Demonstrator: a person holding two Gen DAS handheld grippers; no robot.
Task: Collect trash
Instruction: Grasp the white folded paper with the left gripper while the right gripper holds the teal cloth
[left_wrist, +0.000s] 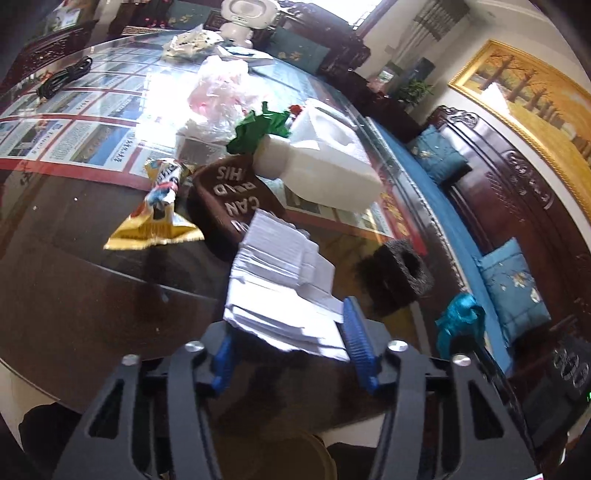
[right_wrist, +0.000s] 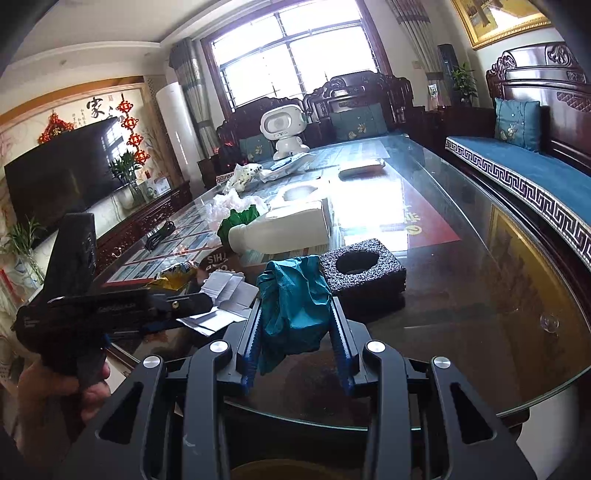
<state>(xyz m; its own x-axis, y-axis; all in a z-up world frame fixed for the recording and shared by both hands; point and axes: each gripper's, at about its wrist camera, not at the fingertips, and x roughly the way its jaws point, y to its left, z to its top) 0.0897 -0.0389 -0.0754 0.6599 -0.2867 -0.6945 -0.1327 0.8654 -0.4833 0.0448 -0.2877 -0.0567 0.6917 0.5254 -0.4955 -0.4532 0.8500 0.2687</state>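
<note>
My left gripper (left_wrist: 288, 325) is at the near edge of the glass table (left_wrist: 92, 295), and its blue pads press both sides of a folded white paper (left_wrist: 280, 280). In the right wrist view that gripper (right_wrist: 207, 302) comes in from the left, held by a person's hand (right_wrist: 55, 387). My right gripper (right_wrist: 297, 302) is shut on a crumpled teal wad (right_wrist: 295, 295), held just above the table. Further trash lies beyond: a yellow snack wrapper (left_wrist: 159, 210), a white plastic bottle (left_wrist: 317, 173) on its side, green crumpled paper (left_wrist: 258, 129) and a clear plastic bag (left_wrist: 218, 99).
A black foam block (right_wrist: 362, 273) with a round hole sits right of the paper. A brown lettered pad (left_wrist: 229, 195) lies under the bottle's neck. A white foam piece (left_wrist: 325, 122), a black cable (left_wrist: 62, 77) and a white toy robot (right_wrist: 284, 133) are farther back. A blue-cushioned bench (right_wrist: 517, 173) runs along the right.
</note>
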